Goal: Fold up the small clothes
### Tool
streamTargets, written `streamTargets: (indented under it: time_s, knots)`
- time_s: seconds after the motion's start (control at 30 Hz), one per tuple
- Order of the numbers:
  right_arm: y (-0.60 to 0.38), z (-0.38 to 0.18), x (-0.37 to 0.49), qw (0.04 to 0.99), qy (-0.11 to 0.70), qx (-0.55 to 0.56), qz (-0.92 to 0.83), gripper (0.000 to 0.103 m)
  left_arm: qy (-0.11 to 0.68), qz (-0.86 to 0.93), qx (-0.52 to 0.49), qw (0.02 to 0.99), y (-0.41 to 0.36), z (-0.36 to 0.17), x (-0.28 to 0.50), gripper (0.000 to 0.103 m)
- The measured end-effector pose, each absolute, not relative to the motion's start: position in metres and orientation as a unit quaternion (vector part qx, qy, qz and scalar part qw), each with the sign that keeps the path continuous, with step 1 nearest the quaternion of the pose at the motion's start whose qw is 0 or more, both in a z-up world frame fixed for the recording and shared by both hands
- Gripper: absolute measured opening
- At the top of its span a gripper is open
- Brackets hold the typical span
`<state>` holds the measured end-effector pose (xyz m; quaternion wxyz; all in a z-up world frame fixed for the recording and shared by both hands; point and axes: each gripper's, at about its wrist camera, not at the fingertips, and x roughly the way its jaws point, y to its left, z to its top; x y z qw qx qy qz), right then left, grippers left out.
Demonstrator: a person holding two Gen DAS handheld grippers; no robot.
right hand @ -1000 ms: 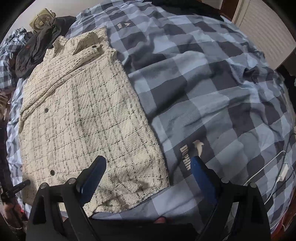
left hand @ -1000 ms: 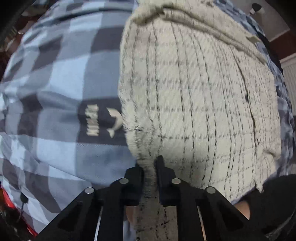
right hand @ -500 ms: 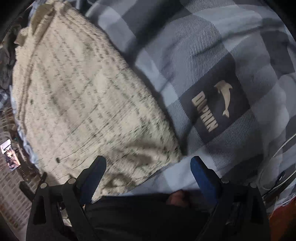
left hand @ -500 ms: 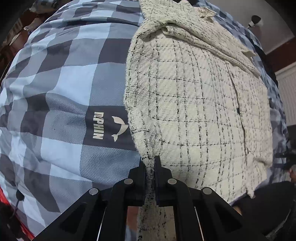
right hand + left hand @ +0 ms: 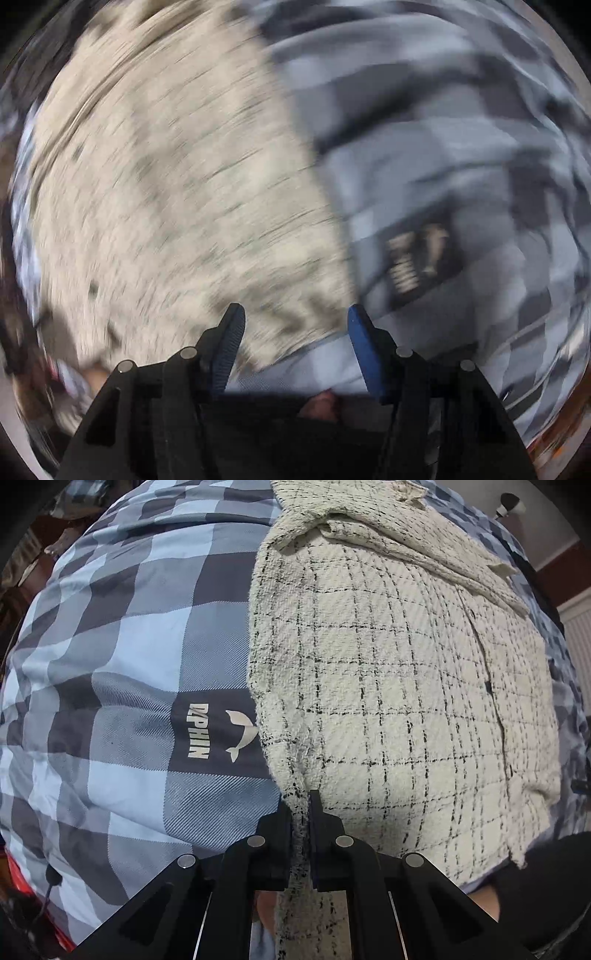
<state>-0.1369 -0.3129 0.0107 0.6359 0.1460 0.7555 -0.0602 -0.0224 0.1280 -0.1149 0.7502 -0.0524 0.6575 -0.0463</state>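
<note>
Left gripper [image 5: 302,814]: your black fingers were clamped on the near corner of the cream checked garment [image 5: 388,686]; a narrow strip of its fabric ran down between the jaws and hung below them.
Right gripper [image 5: 293,332]: your blue-padded fingers stood wide apart with nothing between them. The near hem of the garment [image 5: 177,192] lay just ahead of the gap, toward the left finger.
Garment position, left view: it lay spread ahead of your left gripper and to its right, on the blue and grey checked duvet [image 5: 122,657]. A folded band of the same fabric crossed its far end.
Garment detail: a dark seam with small dark buttons ran down its right part, away from your left gripper.
Garment position, right view: it filled the area ahead and to the left of your right gripper; the duvet [image 5: 443,147] lay ahead and to the right.
Duvet marking: a dark square with pale lettering and a dolphin logo [image 5: 240,734] sat just left of the garment's edge, ahead-left of your left gripper.
View quality: the right wrist picture was heavily blurred, so fine detail there cannot be told.
</note>
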Motion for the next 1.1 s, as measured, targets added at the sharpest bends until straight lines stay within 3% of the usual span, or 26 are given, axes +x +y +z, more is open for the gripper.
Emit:
streamTargets:
  time_s: [0.13,0.3,0.43,0.57,0.63,0.67,0.7,0.77,0.93,1.1]
  knots:
    - [-0.27,0.005,-0.14,0.626,0.775,0.081,-0.02,0.054,0.662,-0.045,-0.052,0.746,0.127,-0.117,-0.02,0.007]
    - [-0.204,0.003,-0.154,0.638,0.765,0.069,0.053,0.071,0.652,-0.042,-0.084,0.752,0.139,-0.111,-0.02,0.007]
    - [-0.164,-0.019,-0.168,0.616,0.781,0.049,0.091,0.071,0.624,-0.019,-0.134,0.77,0.163,-0.096,-0.025,0.008]
    - [-0.136,-0.042,-0.18,0.605,0.793,-0.021,0.065,0.071,0.595,0.054,-0.12,0.793,0.182,-0.082,-0.03,0.008]
    - [-0.114,-0.054,-0.187,0.6,0.796,-0.039,0.066,0.052,0.585,0.076,-0.117,0.799,0.188,-0.078,-0.031,0.007]
    - [-0.108,-0.06,-0.192,0.592,0.801,-0.054,0.068,0.032,0.582,0.082,-0.111,0.801,0.19,-0.076,-0.032,0.008]
    - [-0.102,-0.064,-0.184,0.588,0.803,-0.065,0.067,0.021,0.582,0.081,-0.107,0.802,0.188,-0.076,-0.032,0.008]
    - [-0.095,-0.065,-0.191,0.599,0.794,-0.085,0.069,0.013,0.585,0.068,-0.095,0.803,0.184,-0.077,-0.033,0.008]
    - [-0.089,-0.042,-0.21,0.631,0.769,-0.067,0.077,0.009,0.578,0.051,-0.067,0.812,0.166,-0.071,-0.031,0.008]
    - [-0.102,-0.002,-0.234,0.657,0.744,0.033,0.119,0.009,0.542,0.008,-0.049,0.839,0.142,-0.05,-0.038,0.008]
